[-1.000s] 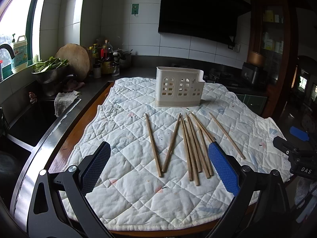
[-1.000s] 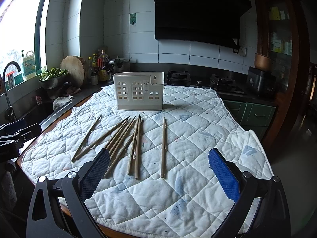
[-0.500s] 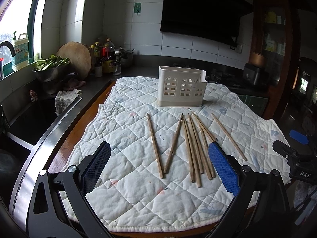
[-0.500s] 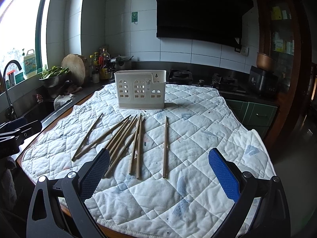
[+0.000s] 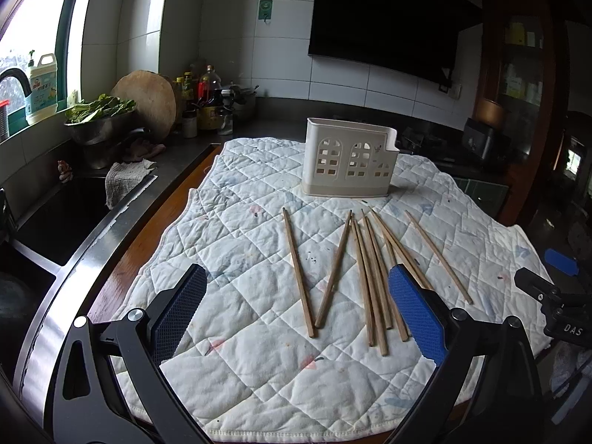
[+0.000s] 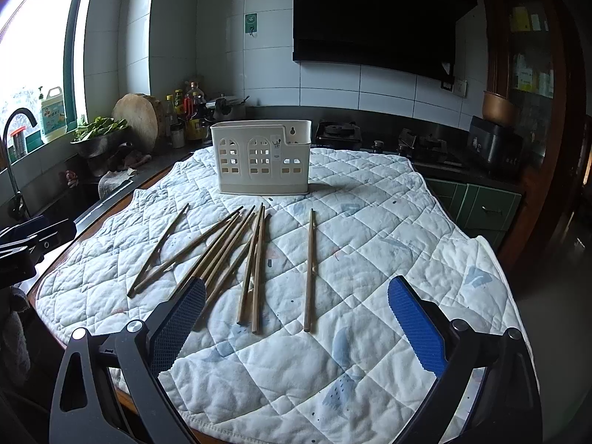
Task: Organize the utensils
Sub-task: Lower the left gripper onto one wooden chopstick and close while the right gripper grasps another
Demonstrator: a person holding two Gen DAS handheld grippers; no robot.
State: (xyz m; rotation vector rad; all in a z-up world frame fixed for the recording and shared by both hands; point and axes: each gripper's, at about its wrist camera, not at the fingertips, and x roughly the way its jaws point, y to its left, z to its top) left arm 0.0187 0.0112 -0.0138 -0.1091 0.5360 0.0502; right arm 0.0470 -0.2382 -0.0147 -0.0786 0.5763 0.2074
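Observation:
Several wooden chopsticks (image 5: 370, 270) lie loose on a white quilted cloth (image 5: 259, 370), fanned out in front of a white plastic utensil holder (image 5: 349, 159) that stands upright and looks empty. In the right wrist view the chopsticks (image 6: 255, 259) and the holder (image 6: 262, 157) show too, with one chopstick (image 6: 310, 270) lying apart at the right. My left gripper (image 5: 296, 314) is open and empty, above the near ends of the chopsticks. My right gripper (image 6: 296, 318) is open and empty, above the near ends too.
A sink (image 5: 48, 222) and a metal counter edge lie to the left of the cloth. A bowl of greens (image 5: 98, 118), a round cutting board (image 5: 148, 103) and bottles (image 5: 207, 100) stand at the back left. A stove (image 6: 425, 148) sits at the back right.
Both grippers have drifted slightly forward toward the chopsticks and holder. Nothing on the cloth has moved, and both grippers stay open.

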